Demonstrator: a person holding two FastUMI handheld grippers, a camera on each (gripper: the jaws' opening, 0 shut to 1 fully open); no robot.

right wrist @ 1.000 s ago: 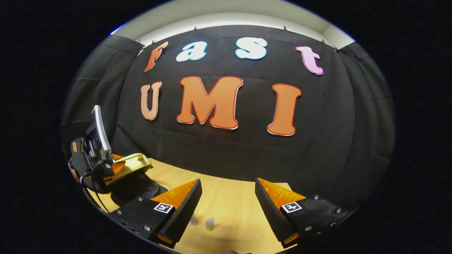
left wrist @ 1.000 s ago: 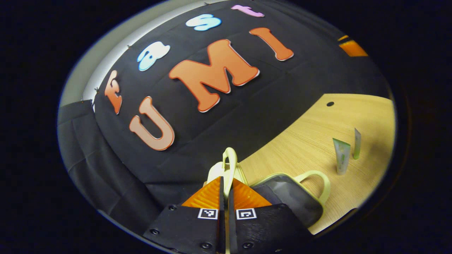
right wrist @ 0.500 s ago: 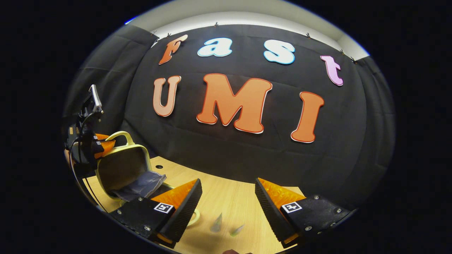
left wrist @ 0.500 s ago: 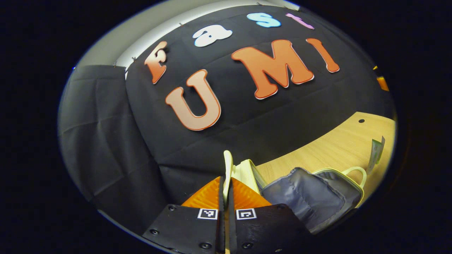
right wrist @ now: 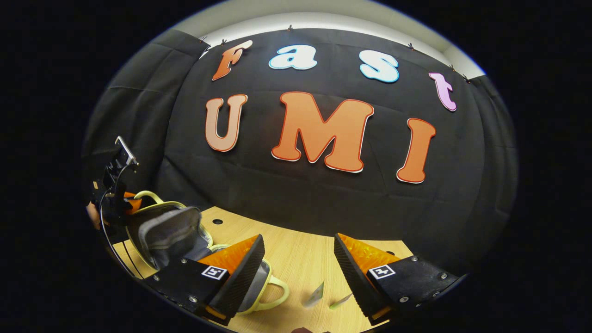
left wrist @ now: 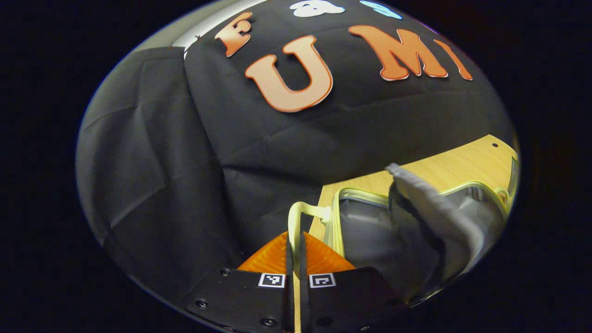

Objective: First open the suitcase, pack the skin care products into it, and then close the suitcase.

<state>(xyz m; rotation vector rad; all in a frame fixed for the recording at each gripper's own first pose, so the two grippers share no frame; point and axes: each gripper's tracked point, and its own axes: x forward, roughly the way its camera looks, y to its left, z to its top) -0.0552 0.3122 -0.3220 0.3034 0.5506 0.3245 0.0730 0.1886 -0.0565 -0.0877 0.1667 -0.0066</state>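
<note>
Pale-yellow suitcase (left wrist: 416, 222) lies open on wooden table (left wrist: 462, 162), grey lining up. L gripper (left wrist: 294, 238) clamps lid handle (left wrist: 296, 217). R gripper (right wrist: 298, 259) wide open, empty, above two tubes (right wrist: 323, 296) right of suitcase.

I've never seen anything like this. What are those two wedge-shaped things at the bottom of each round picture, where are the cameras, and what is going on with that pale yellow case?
No robot here: a person holds a pair of tongs in each hand, and each pair carries a camera that looks out along its two fingers, the wedges you see. In the left gripper view, the left tongs are shut on the handle of the suitcase, holding its lid open so the grey lining shows. In the right gripper view, the right tongs stand open and hold nothing. That view also shows the left tongs farther off beside the open case, and two small skin care tubes on the wooden table, not yet packed.
</note>
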